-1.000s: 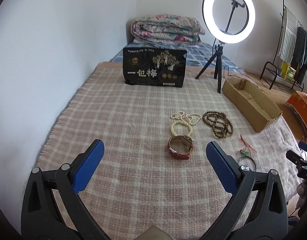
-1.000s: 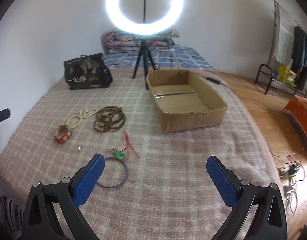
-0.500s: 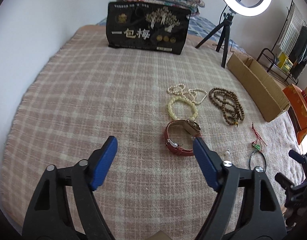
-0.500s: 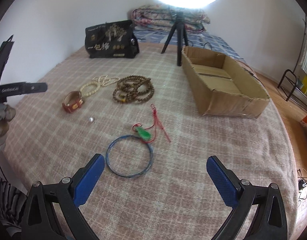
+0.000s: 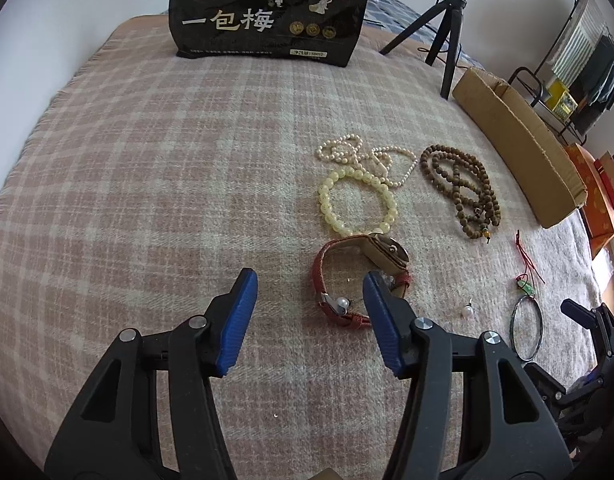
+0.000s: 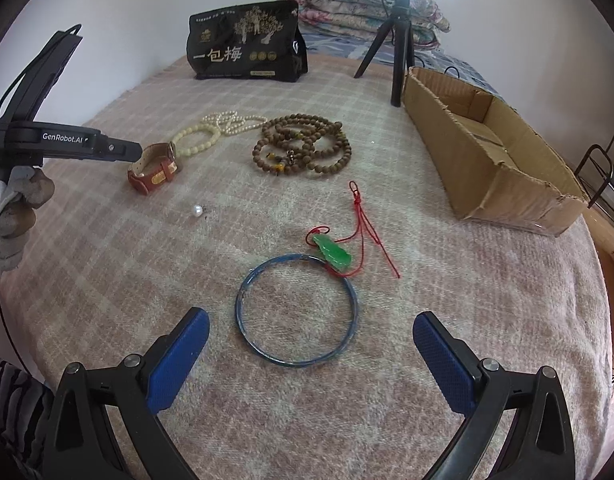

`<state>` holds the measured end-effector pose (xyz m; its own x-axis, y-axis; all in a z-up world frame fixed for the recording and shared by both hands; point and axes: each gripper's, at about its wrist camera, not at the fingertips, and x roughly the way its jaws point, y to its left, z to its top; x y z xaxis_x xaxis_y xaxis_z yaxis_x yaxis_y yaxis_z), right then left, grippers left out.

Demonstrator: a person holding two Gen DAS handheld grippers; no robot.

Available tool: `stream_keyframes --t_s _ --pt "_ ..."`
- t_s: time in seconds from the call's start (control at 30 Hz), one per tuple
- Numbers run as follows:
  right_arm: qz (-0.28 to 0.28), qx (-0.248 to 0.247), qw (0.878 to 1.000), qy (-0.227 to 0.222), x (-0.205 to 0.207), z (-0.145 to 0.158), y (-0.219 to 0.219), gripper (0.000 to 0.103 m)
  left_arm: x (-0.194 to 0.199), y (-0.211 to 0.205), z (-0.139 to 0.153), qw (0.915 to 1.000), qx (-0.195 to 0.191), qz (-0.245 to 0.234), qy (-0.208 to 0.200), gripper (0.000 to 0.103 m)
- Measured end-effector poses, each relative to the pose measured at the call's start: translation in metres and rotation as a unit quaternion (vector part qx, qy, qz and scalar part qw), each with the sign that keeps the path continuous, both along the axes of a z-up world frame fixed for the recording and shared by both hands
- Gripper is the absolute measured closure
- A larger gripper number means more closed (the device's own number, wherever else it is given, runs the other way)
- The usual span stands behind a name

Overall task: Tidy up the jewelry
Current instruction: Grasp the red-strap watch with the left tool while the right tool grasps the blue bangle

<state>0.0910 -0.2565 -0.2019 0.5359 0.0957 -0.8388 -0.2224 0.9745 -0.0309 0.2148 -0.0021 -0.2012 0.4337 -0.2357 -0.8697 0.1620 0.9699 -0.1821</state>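
1. Your L gripper (image 5: 310, 286) is low over the blanket (image 5: 147, 160), fingers apart, nothing between them. The watch (image 5: 361, 276) w/ red strap lies just ahead; the R fingertip (image 5: 373, 286) overlaps its near-right edge, contact can't be told.
2. A pearl (image 5: 342, 302) sits inside the strap loop; a 2nd pearl (image 5: 467, 311) lies to the right, apart.
3. Beyond the watch: yellow bead bracelet (image 5: 357, 204) touching it, then white pearl necklace (image 5: 363, 158), w/ brown bead string (image 5: 461, 190) to the right.
4. Your R gripper (image 6: 311, 340) is wide open, empty. The blue bangle (image 6: 297, 310) lies just ahead, centred between the fingers, not touched.
5. Green pendant (image 6: 331, 254) on red cord overlaps the bangle's far rim.
6. Cardboard box (image 6: 495, 156) stands far right, well apart; black bag (image 6: 245, 42) and tripod (image 6: 397, 46) at the far edge.
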Motion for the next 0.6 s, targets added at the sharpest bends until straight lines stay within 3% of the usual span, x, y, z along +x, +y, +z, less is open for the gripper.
stream_keyframes --t_s 0.17,0.33,0.43,0.6 --pt "-0.02 -0.004 1.0 0.021 0.01 -0.007 0.0 0.0 0.007 -0.004 -0.003 1.0 -0.004 -0.001 0.007 0.053" --pt "-0.038 0.005 0.999 0.039 0.016 -0.014 -0.004 0.001 0.011 -0.009 -0.006 0.9999 0.002 -0.007 0.009 0.054" --pt "-0.037 0.007 0.999 0.04 0.016 -0.016 -0.003 0.003 0.012 -0.011 -0.01 0.9999 0.003 -0.008 0.014 0.064" --pt "-0.026 0.012 0.999 0.04 0.014 -0.016 0.0 0.016 0.013 -0.011 -0.012 0.9998 0.004 -0.008 0.015 0.069"
